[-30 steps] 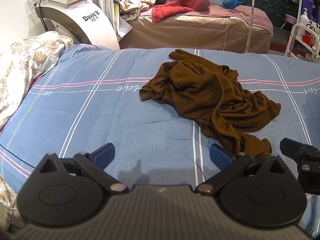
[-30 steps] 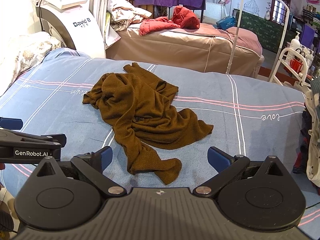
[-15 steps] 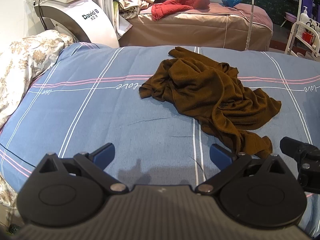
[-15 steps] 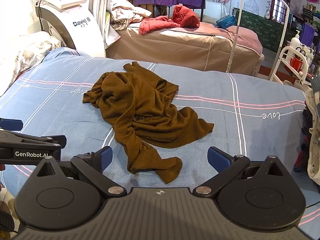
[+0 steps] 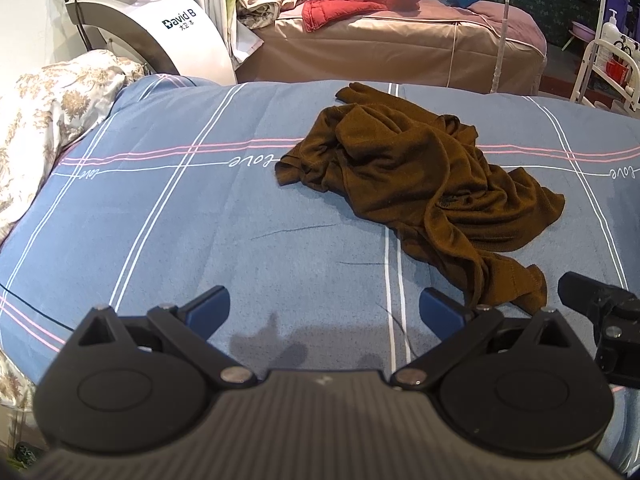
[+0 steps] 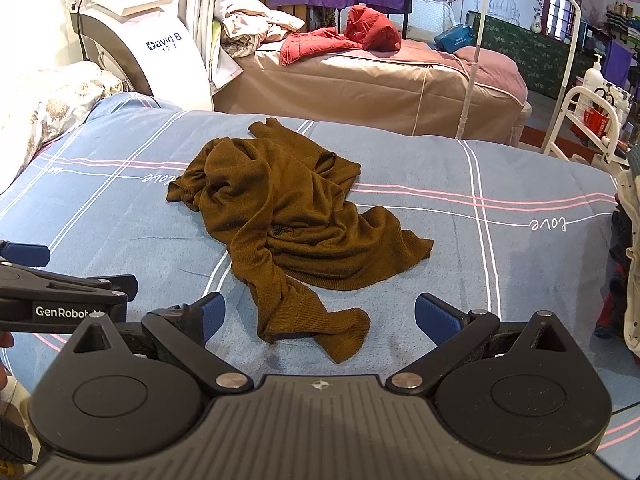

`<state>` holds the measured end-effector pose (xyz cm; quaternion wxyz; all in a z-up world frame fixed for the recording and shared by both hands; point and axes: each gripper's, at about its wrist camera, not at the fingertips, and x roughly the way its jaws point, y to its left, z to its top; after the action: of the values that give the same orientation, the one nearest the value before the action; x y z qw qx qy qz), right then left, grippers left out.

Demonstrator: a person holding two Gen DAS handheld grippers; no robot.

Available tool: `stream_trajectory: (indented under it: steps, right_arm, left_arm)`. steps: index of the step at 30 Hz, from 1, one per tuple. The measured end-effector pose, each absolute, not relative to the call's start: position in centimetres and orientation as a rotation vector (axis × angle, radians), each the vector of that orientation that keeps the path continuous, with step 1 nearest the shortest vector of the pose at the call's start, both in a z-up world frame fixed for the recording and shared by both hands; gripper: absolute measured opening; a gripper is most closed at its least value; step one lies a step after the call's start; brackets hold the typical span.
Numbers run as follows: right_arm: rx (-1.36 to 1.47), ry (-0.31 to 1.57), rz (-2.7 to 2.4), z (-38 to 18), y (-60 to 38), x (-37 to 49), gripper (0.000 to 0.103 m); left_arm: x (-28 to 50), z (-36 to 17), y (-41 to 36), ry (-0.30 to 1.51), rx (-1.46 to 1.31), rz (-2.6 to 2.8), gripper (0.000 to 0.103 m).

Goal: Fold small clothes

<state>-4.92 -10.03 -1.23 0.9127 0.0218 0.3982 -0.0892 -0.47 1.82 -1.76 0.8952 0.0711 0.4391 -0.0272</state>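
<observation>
Brown knit garment (image 5: 416, 184) crumpled in a heap near the middle of the blue striped bedspread (image 5: 192, 220), one sleeve trailing toward the near edge. Left gripper (image 5: 324, 310) spread wide over bare bedspread, left of the trailing sleeve, holding nothing; right gripper (image 6: 318, 314) likewise spread wide and empty, sleeve end lying between its blue pads without contact. Farther back: white machine (image 6: 136, 36) at far left, tan-covered bed (image 6: 380, 80) bearing red clothing (image 6: 344, 38).

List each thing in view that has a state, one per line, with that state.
Brown sweater: crumpled, unfolded, lying on the bed.
Left claw: open, empty, above bare bedspread.
Right claw: open, empty, sweater's near sleeve end between its fingers.
Blue bedspread: spread flat.
Red garment: heaped on the far bed.
</observation>
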Motion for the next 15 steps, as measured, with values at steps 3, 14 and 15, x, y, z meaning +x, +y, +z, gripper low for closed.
stream_trajectory:
  steps: [3, 14, 15]
  right_arm:
    - [0.05, 0.812, -0.18, -1.3, -10.1, -5.0, 0.103]
    - [0.113, 0.687, -0.096, -3.0, -10.8, -6.7, 0.103]
    - [0.134, 0.676, -0.08, -3.5, -10.9, -7.0, 0.103]
  left_arm:
    - [-0.4, -1.9, 2.1, 0.913, 0.117, -0.062, 0.103]
    - [-0.1, -6.0, 5.6, 0.927, -0.179, -0.086, 0.103]
    - [-0.2, -6.5, 6.1, 0.917, -0.204, -0.088, 0.103]
